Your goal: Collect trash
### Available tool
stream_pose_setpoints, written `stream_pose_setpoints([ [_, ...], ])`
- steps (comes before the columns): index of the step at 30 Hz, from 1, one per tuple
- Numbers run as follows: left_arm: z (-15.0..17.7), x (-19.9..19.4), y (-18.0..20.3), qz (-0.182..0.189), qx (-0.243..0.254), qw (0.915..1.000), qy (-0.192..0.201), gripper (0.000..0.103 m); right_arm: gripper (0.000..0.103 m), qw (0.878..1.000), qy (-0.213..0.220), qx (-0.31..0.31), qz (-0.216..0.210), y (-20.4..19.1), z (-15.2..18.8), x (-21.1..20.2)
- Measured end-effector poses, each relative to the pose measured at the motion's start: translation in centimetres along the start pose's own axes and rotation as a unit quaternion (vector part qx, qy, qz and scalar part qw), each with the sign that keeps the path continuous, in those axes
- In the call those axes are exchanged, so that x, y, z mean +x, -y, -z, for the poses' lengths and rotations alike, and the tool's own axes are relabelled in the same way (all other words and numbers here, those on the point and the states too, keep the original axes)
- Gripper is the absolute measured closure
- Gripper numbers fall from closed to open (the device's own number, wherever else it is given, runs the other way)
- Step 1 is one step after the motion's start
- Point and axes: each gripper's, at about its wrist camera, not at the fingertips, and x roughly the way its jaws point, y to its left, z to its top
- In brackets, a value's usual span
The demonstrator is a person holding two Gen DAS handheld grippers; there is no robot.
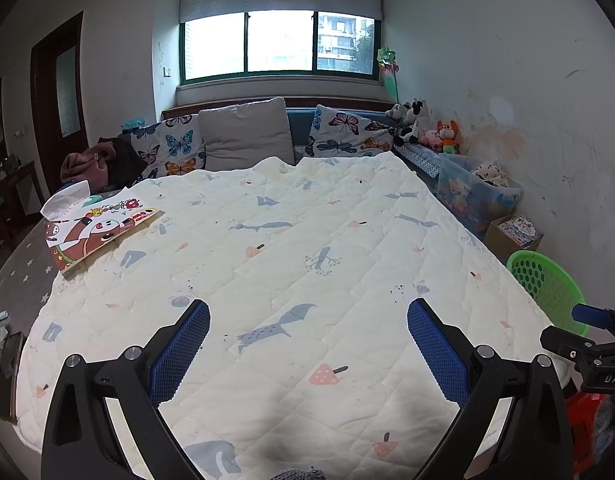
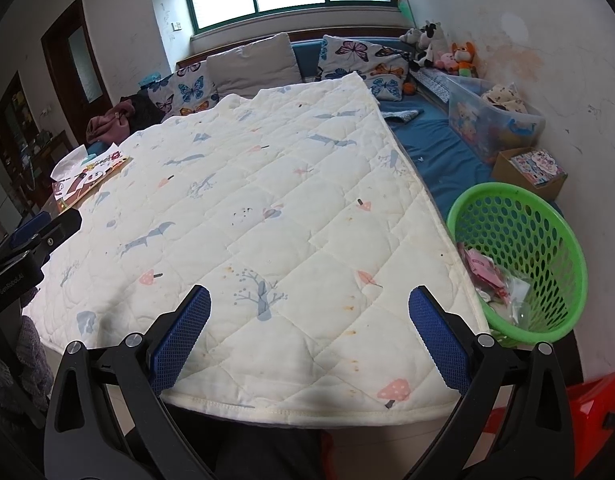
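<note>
1. The left gripper (image 1: 307,320) hangs over the near part of a cream quilt (image 1: 291,240) printed with whales, trees and mushrooms; its blue-padded fingers (image 1: 185,350) are spread wide with nothing between them
2. The right gripper (image 2: 309,308) hovers above the near hem of the same quilt, its fingers (image 2: 439,340) likewise spread apart and holding nothing
3. In the left wrist view the right gripper shows at the right edge, beside the green basket (image 1: 547,280); in the right wrist view the left gripper's black body appears at the left edge
4. The green basket (image 2: 519,216) stands just past the right edge of the quilt, tilted, with its open mouth facing the camera
5. The trash (image 2: 495,284), pink wrappers and clear plastic, lies inside the basket at its lower side
6. A picture book (image 1: 99,232) with cartoon figures lies on the far left part of the quilt, with a white tissue (image 1: 65,198) touching its far end
7. At the head end, butterfly pillows (image 1: 171,148) and a grey pillow (image 1: 247,136) lean below the window (image 1: 279,44)
8. Plush toys (image 1: 423,124) sit in the far right corner; nearer along the wall stand a clear storage box (image 2: 491,120) and a cardboard box (image 2: 531,168)
9. A red stool (image 2: 595,408) shows at the lower right
</note>
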Motion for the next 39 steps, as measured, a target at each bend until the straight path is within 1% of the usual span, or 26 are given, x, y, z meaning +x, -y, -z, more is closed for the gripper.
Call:
stream_pose_setpoints([
  [25, 0.6, 0.9, 0.2, 0.01, 0.002, 0.9999, -0.012, 0.007, 0.004, 1.0, -0.007, 0.002, -0.004, 0.3, 0.4, 0.9],
  [39, 0.7, 0.9, 0.7, 0.017, 0.011, 0.9997, -0.016, 0.007, 0.004, 1.0, -0.007, 0.005, -0.005, 0.4, 0.5, 1.0],
])
